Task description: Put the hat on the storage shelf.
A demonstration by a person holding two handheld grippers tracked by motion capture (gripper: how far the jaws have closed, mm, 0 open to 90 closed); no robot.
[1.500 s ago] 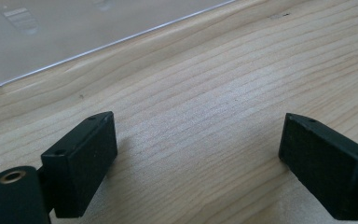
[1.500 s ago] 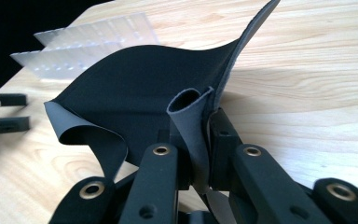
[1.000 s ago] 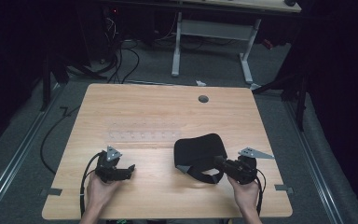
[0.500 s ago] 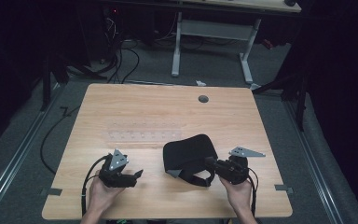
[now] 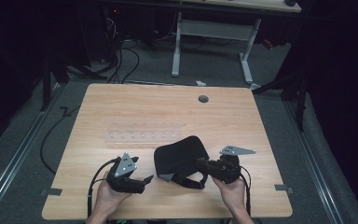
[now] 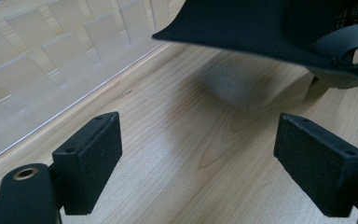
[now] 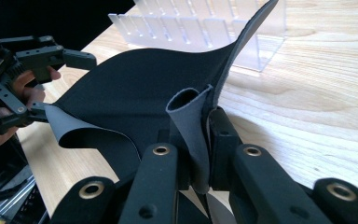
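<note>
The black fabric piece point(image 5: 181, 155) is sitting near the front edge of the counter point(image 5: 168, 112), one side lifting off the wood and curling. I am pinching a folded grey-lined edge of it in my right gripper point(image 7: 200, 140), whose jaws are clamped together on the cloth. My left gripper point(image 5: 142, 179) is hovering just beside the fabric on the other side, its jaws standing wide apart with nothing between them. Behind the fabric, a clear plastic rack point(image 5: 140, 135) with a row of slots is lying on the counter.
</note>
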